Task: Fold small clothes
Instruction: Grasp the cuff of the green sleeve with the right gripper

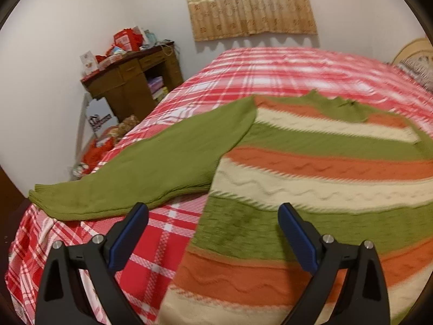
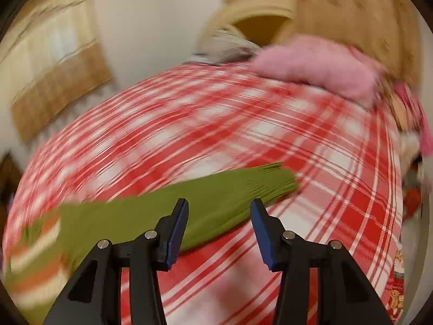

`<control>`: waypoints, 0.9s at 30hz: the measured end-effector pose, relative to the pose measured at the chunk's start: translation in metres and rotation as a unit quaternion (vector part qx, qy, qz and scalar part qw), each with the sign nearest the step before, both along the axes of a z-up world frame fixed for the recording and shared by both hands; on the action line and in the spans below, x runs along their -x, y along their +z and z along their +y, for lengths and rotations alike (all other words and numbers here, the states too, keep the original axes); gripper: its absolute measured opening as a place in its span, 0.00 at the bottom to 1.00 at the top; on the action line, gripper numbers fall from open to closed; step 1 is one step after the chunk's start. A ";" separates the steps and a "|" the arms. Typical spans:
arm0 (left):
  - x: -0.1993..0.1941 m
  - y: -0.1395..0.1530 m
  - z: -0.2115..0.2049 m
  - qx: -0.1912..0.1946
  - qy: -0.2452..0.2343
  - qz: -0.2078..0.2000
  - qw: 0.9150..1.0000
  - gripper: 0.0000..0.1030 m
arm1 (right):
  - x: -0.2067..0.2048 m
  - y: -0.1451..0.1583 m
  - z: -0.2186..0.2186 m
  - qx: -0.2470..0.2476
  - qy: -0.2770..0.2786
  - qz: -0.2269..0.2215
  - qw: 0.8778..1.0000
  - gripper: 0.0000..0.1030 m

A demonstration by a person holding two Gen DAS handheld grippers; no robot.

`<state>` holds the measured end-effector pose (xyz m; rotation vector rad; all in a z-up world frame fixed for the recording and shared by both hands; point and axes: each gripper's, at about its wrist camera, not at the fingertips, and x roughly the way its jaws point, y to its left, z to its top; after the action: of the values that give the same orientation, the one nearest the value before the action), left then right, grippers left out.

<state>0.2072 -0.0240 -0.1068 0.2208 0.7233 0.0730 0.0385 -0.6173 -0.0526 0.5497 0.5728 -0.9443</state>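
So the sweater (image 1: 311,162) is laid out flat on the plaid bedspread (image 1: 284,70), stripes of green, orange and cream, both green sleeves stuck out to the sides. Nothing looks folded yet, so I'd say this is the very start: lining up on the first sleeve fold.

Left gripper (image 1: 213,214) is wide open, nothing in it. It hangs just above the sweater's lower left side; the left sleeve (image 1: 151,168) runs off ahead and to its left, and the body fills everything ahead and to its right.

Right gripper (image 2: 219,212) is partly open with a clear gap between the pads, holding nothing. The view is really smeared. The right sleeve (image 2: 189,203) lies right in front of the fingers, passing under the left one, and its ribbed cuff (image 2: 276,178) sits just ahead and a bit right of the tips. Can't tell if the pads touch the knit.

Next move, my guess: drop the tips onto the fabric near each cuff, pinch one layer only, then carry the sleeves across the body. Knit is floppy, so a shallow grab might slip.
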 end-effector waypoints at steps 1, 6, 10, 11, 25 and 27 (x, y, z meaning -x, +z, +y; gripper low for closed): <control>-0.002 -0.004 0.000 -0.003 0.003 0.003 1.000 0.96 | 0.003 -0.004 -0.016 -0.011 -0.018 0.000 1.000 0.48; -0.001 -0.009 0.003 0.010 0.009 0.010 1.000 0.97 | 0.016 -0.031 -0.072 -0.107 -0.073 -0.040 0.991 0.60; -0.003 -0.011 0.003 0.014 0.013 0.011 1.000 1.00 | 0.002 -0.053 -0.074 -0.133 -0.057 -0.034 0.989 0.60; -0.005 -0.012 0.005 0.021 0.013 0.013 1.000 1.00 | -0.003 -0.053 -0.070 -0.110 -0.053 -0.022 0.992 0.60; -0.015 -0.019 0.017 0.107 0.008 0.030 0.994 1.00 | -0.018 -0.004 -0.048 -0.057 0.042 -0.045 0.997 0.09; -0.014 -0.019 0.017 0.109 0.007 0.029 0.994 1.00 | -0.026 0.019 -0.025 -0.040 0.072 -0.062 0.995 0.09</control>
<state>0.2214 -0.0067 -0.1254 0.0090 0.7840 0.0017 0.0648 -0.6426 -0.0332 0.6259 0.5339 -0.7471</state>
